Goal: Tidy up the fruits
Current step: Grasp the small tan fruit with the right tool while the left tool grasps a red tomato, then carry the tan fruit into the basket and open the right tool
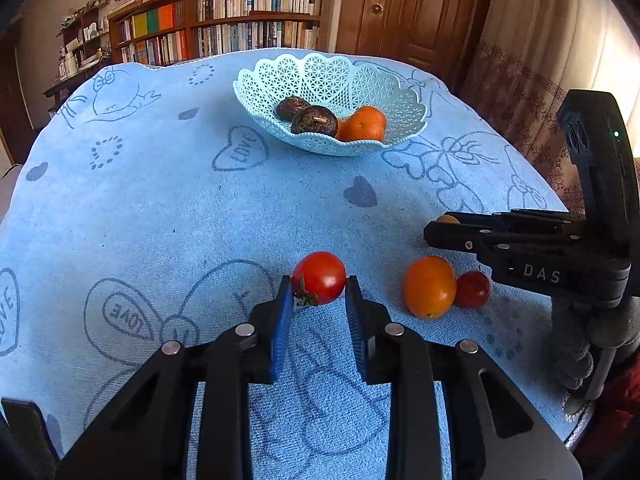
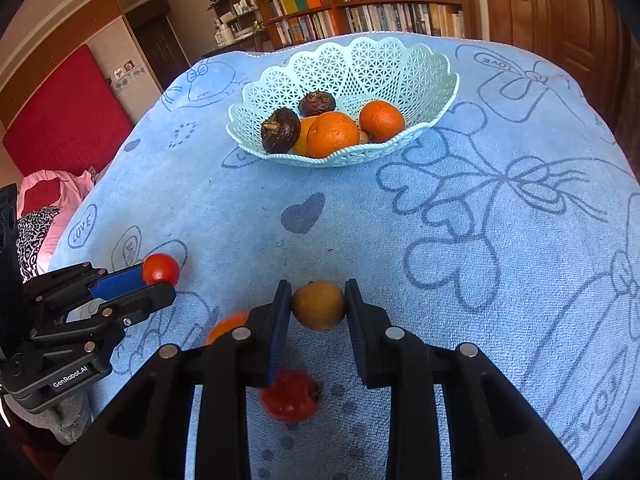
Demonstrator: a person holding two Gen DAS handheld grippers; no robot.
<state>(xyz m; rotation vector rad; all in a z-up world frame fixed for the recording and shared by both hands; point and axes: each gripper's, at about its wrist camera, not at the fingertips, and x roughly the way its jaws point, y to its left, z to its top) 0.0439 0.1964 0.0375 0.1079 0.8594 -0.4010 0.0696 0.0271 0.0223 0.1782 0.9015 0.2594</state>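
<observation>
1. Where the blue-padded left gripper (image 1: pixel 319 294) reaches forward, a small round red tomato (image 1: pixel 320 277) is clamped between its pads.
2. A dull yellow-brown round fruit (image 2: pixel 318 305) is clamped by the right gripper (image 2: pixel 318 312).
3. An orange oval fruit (image 1: pixel 429 286) and a small dark-red fruit (image 1: pixel 473 289), touching, are seen on the blue towel-covered desk (image 1: pixel 160 208).
4. Farther back, oranges (image 2: pixel 334 134) and dark brown round fruits (image 2: pixel 280 130) are held in a pale turquoise lattice plastic basket (image 2: pixel 400 64).
</observation>
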